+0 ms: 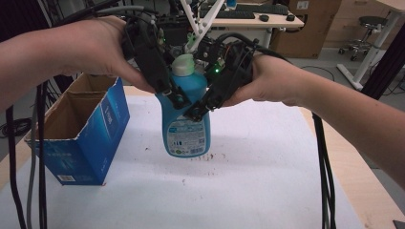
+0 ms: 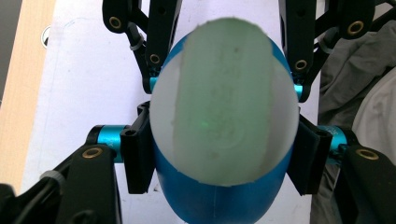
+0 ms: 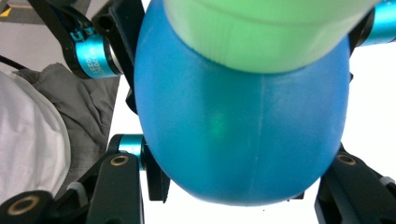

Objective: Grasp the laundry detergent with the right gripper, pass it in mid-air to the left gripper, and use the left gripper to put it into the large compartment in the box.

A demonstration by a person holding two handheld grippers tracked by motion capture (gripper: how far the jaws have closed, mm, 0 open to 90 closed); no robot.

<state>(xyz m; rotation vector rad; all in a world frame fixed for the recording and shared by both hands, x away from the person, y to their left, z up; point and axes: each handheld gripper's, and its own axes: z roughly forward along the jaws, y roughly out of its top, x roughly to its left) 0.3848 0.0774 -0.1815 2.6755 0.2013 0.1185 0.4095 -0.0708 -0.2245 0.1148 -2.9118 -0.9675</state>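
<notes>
- The blue bottle (image 1: 186, 121) with a pale green cap (image 1: 183, 64) stands upright, clamped at its shoulder by both grippers, its base at or just above the white table cover (image 1: 248, 181); whether it rests there I cannot tell.
- The left gripper (image 1: 174, 95) comes down over the bottle from the upper left. In the left gripper view its fingers (image 2: 137, 161) sit on either flank of the blue body just below the cap, pads pressing on it.
- The right gripper (image 1: 200, 109) reaches in from the upper right, and its jaws are clamped on the same shoulder. In the right gripper view the blue body (image 3: 243, 121) bulges between its fingers (image 3: 156, 179), with the cap (image 3: 261, 32) just above them.
- The two sets of fingers grip at about the same height, crossing each other around the bottle's neck region.
- The bottle's label (image 1: 187, 138) hangs well below both sets of fingertips.
- To the left of the left gripper's fingers, apart from the bottle, an open blue cardboard box (image 1: 79, 138) stands on the cover.
- Black cables (image 1: 325, 162) trail down from the right gripper beside the person's forearm.
- Behind the fingers, a desk with a keyboard (image 1: 236, 14) stands well back.
</notes>
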